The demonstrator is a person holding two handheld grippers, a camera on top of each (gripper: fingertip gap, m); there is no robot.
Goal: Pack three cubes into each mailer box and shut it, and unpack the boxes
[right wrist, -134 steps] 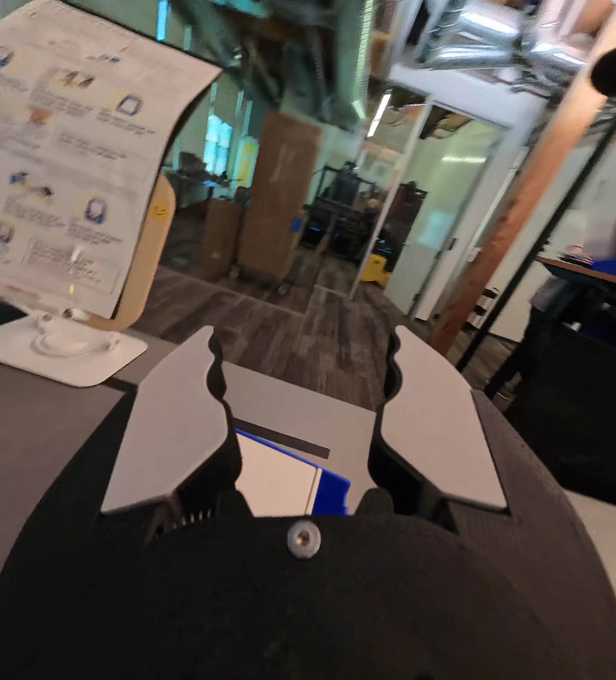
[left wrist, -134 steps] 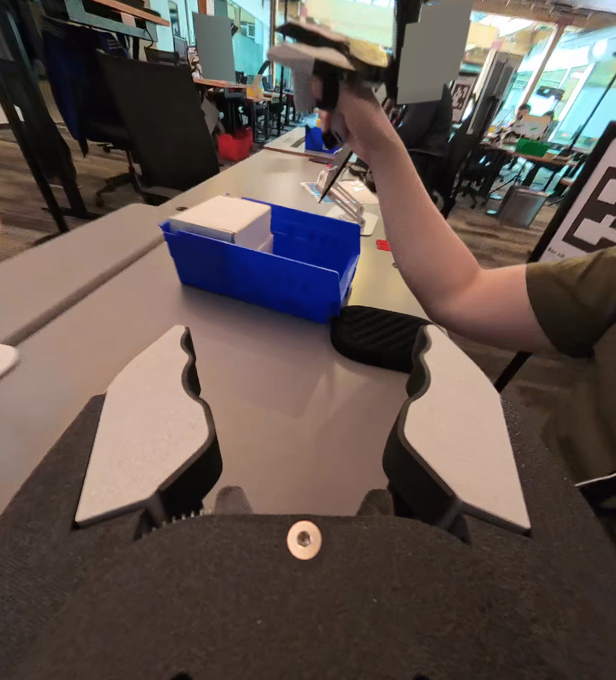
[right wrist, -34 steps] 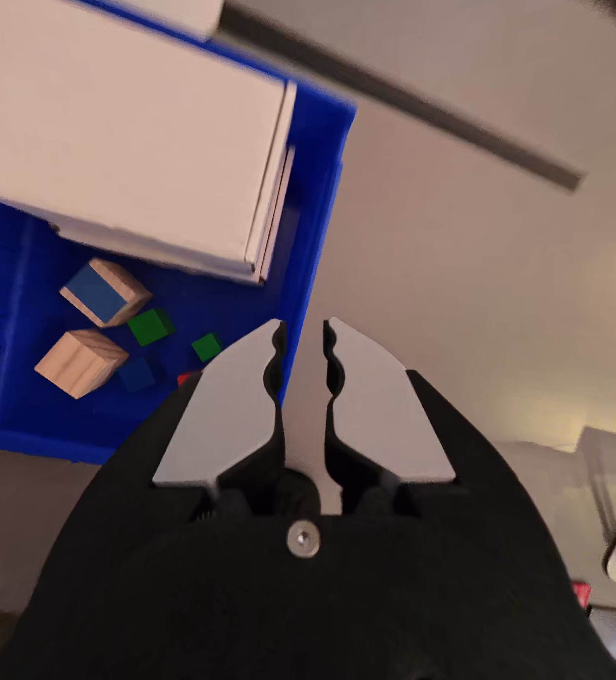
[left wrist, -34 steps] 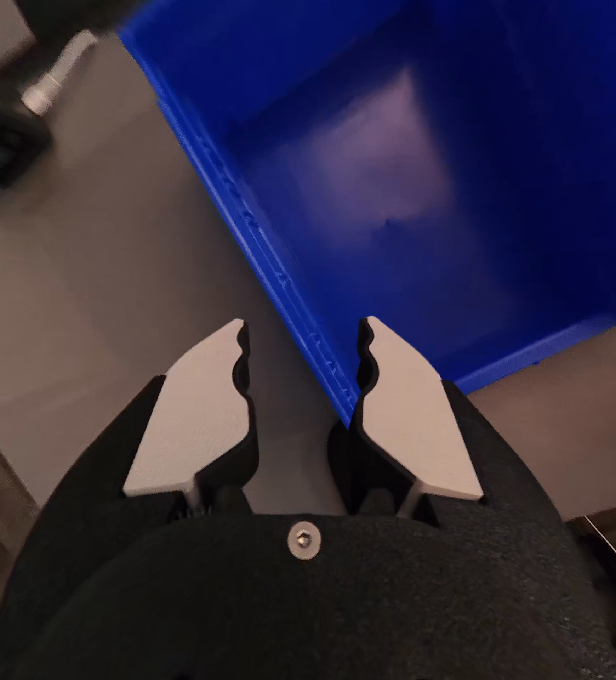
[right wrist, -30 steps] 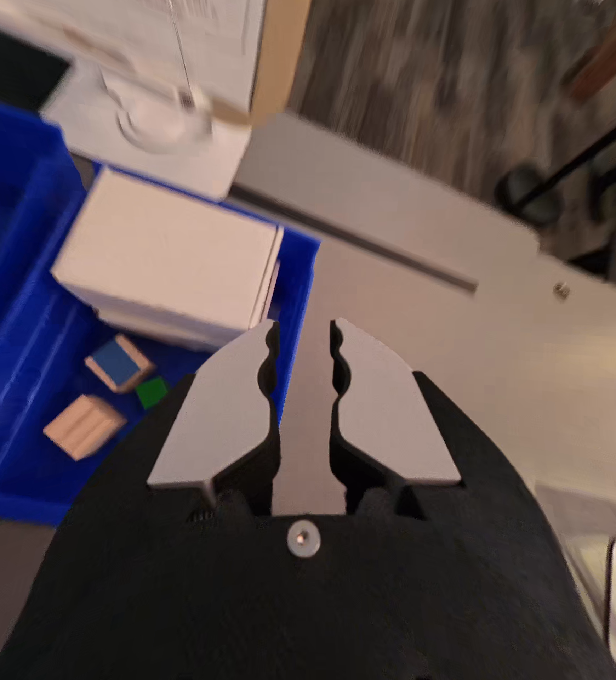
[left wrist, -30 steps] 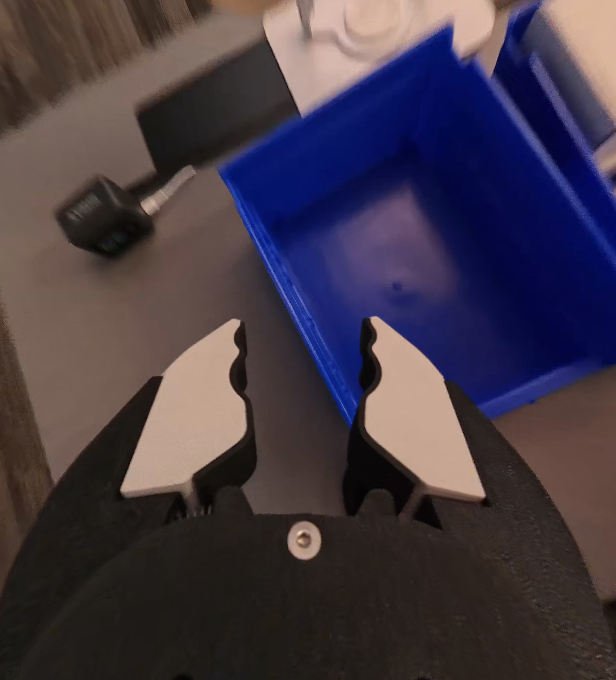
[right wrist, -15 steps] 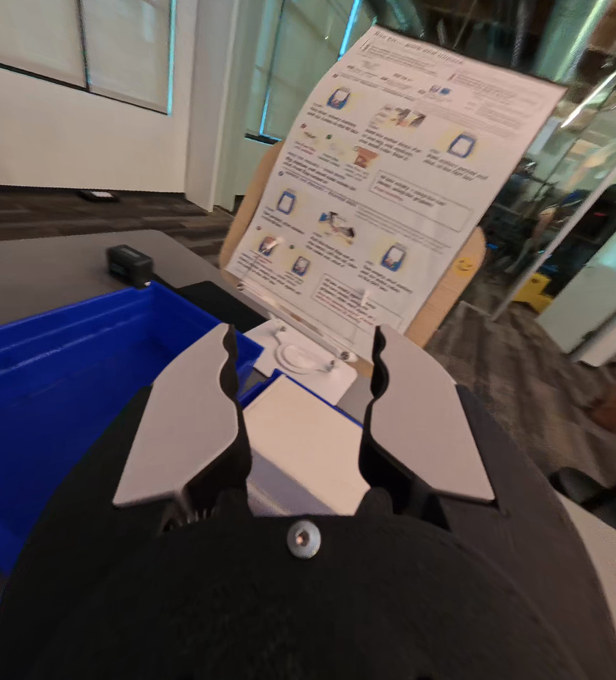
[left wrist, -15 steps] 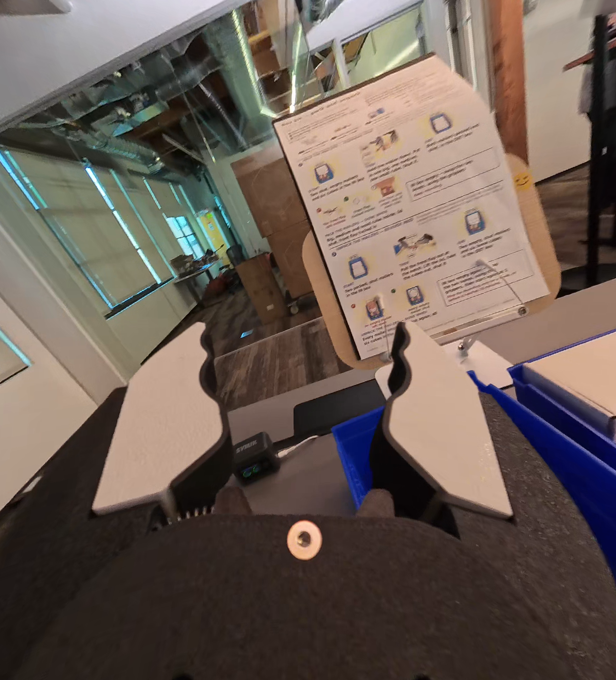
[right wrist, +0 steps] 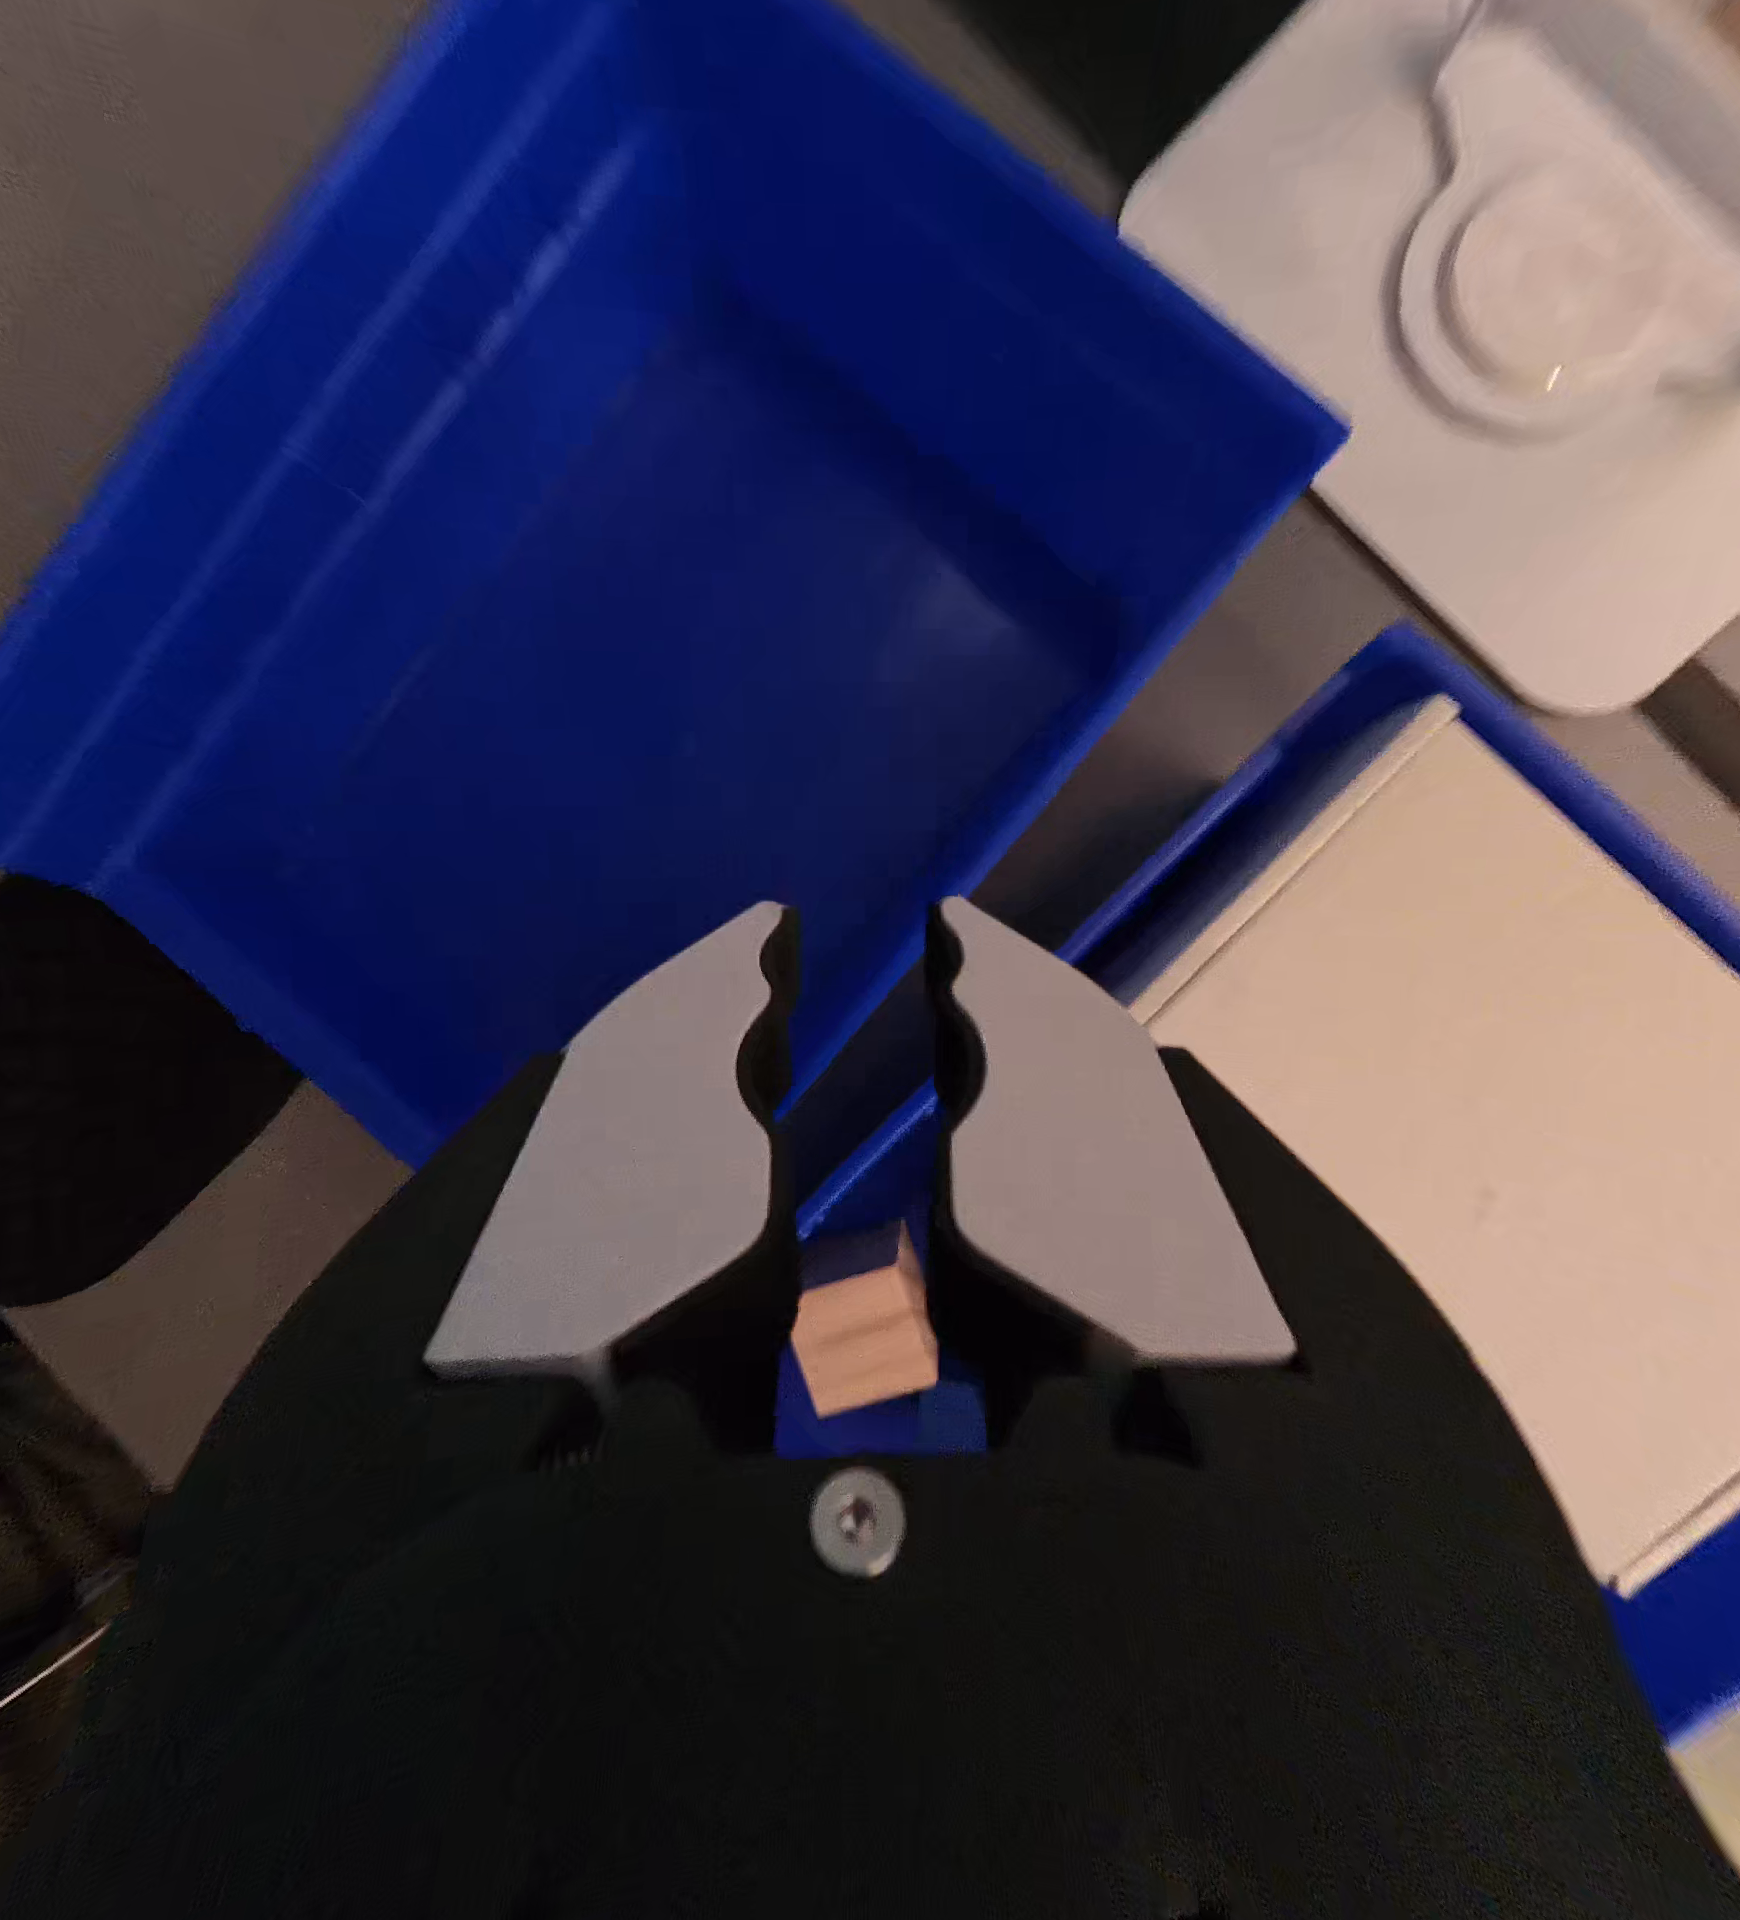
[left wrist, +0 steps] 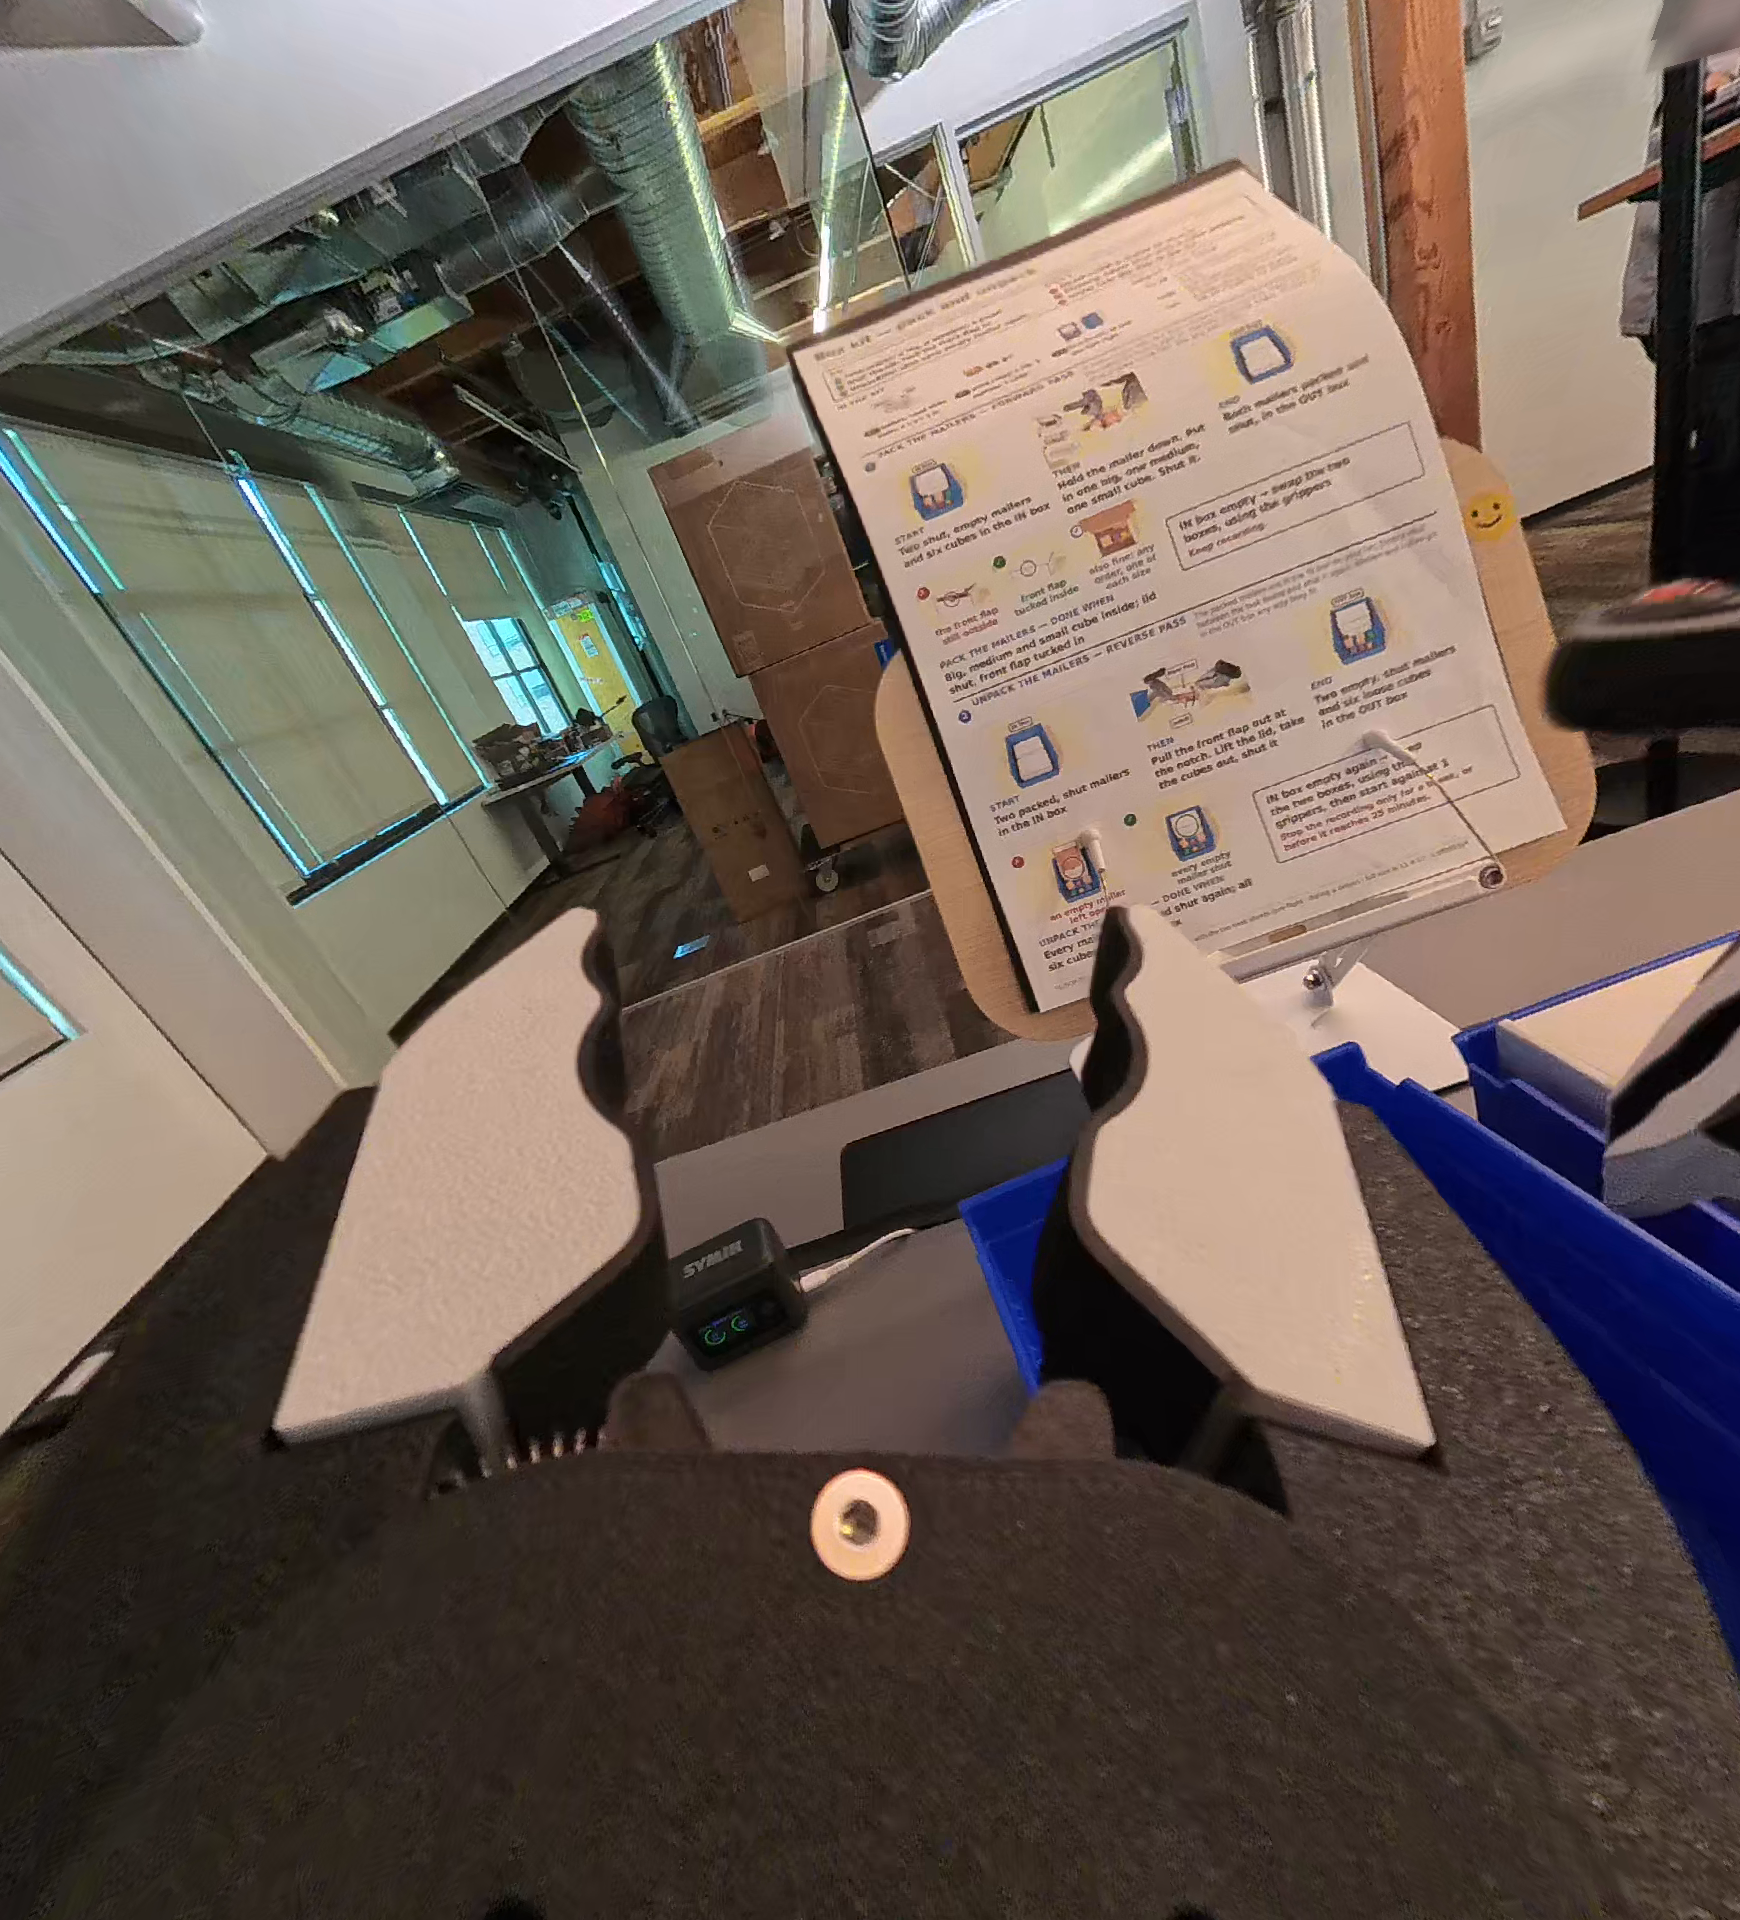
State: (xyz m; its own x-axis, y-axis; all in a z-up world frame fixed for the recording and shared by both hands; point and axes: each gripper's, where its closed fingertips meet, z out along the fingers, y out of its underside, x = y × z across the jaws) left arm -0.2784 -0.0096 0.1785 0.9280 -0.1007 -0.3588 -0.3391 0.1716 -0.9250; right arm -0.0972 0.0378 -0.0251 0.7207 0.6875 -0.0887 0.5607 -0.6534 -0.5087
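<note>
In the left wrist view our left gripper [left wrist: 850, 982] sits level with its fingers wide apart and nothing between them, a blue bin [left wrist: 1593, 1309] at about 3 o'clock, a small black device [left wrist: 736, 1294] just past the fingers and an instruction sheet [left wrist: 1172, 603] on its stand up at 1 o'clock. In the right wrist view we look straight down: our right gripper [right wrist: 861, 940] has its fingers nearly together but gripping nothing, an empty blue bin [right wrist: 253, 665] at 11 o'clock, a white mailer box [right wrist: 1468, 1122] in the second bin [right wrist: 1739, 1652] at 3 o'clock, and a wooden cube [right wrist: 861, 1340] showing low in the finger gap
</note>
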